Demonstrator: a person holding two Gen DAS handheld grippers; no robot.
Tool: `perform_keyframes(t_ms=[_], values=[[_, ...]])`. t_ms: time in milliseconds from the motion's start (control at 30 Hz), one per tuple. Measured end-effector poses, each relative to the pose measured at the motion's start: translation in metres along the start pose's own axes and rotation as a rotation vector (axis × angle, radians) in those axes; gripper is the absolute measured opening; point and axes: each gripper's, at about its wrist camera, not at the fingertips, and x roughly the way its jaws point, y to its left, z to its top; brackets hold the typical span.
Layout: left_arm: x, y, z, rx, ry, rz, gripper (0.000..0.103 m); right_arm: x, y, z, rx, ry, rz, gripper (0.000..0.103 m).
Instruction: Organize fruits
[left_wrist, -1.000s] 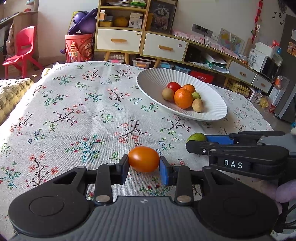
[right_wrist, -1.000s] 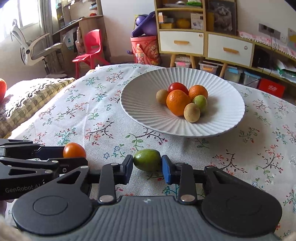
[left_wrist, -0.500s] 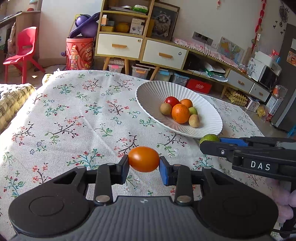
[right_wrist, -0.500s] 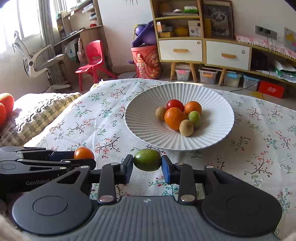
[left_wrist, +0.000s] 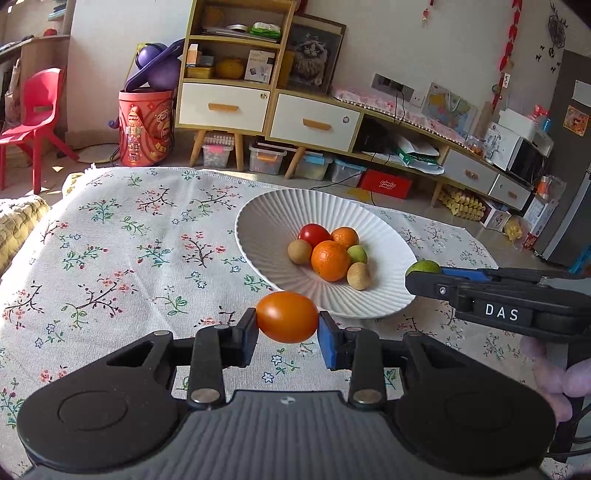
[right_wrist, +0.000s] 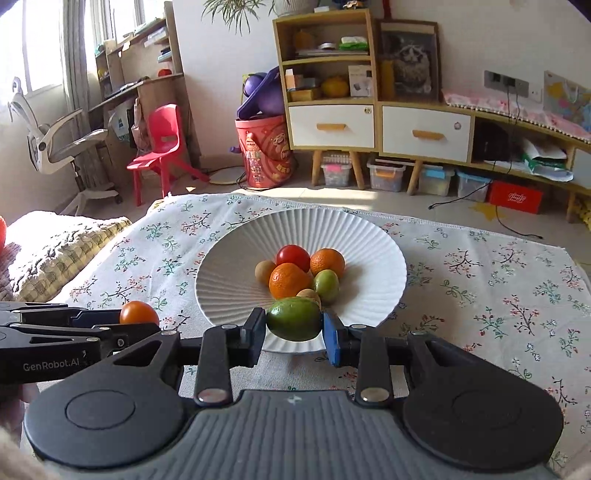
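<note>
While the left wrist view is considered, an orange tomato (left_wrist: 286, 316) is seen clamped in the left hand-held gripper (left_wrist: 286, 325), raised near the plate (left_wrist: 266, 221) for deposit. From the right wrist view, a green fruit (right_wrist: 294, 319) is gripped by the right hand-held gripper (right_wrist: 294, 328) above the plate's near rim.

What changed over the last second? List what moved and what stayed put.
Both tools rose off the tablecloth and moved toward the ribbed white plate. The left tool lifted the orange tomato; the right tool lifted the green fruit, which now hangs over the plate's near rim. Nothing was released. The plate and its six fruits stayed as they were.
</note>
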Motion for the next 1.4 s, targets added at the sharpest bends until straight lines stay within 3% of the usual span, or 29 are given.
perform_keyframes(t_ms=[100, 300, 533, 700, 1033, 1100, 1167, 1400], values=[[0.008, -0.005, 0.007, 0.015, 0.006, -0.012, 0.019, 0.008, -0.010, 0.002, 0.002, 0.008, -0.026, 0.030], [0.034, -0.012, 0.022, 0.090, 0.029, -0.040, 0.019, 0.020, -0.026, 0.005, 0.037, 0.018, 0.003, 0.030], [0.059, -0.014, 0.025, 0.121, 0.059, -0.050, 0.019, 0.027, -0.029, 0.006, 0.021, 0.034, 0.032, 0.030], [0.073, -0.026, 0.025, 0.198, 0.076, -0.040, 0.020, 0.031, -0.027, 0.005, 0.004, 0.047, 0.026, 0.030], [0.079, -0.025, 0.026, 0.213, 0.080, -0.051, 0.021, 0.034, -0.030, 0.005, 0.008, 0.051, 0.025, 0.031], [0.077, -0.025, 0.026, 0.216, 0.078, -0.059, 0.021, 0.032, -0.030, 0.005, 0.016, 0.049, 0.032, 0.034], [0.074, -0.026, 0.025, 0.222, 0.079, -0.060, 0.023, 0.030, -0.031, 0.005, 0.020, 0.045, 0.044, 0.044], [0.056, -0.025, 0.025, 0.209, 0.077, -0.051, 0.041, 0.020, -0.030, 0.006, 0.029, 0.040, 0.010, 0.054]])
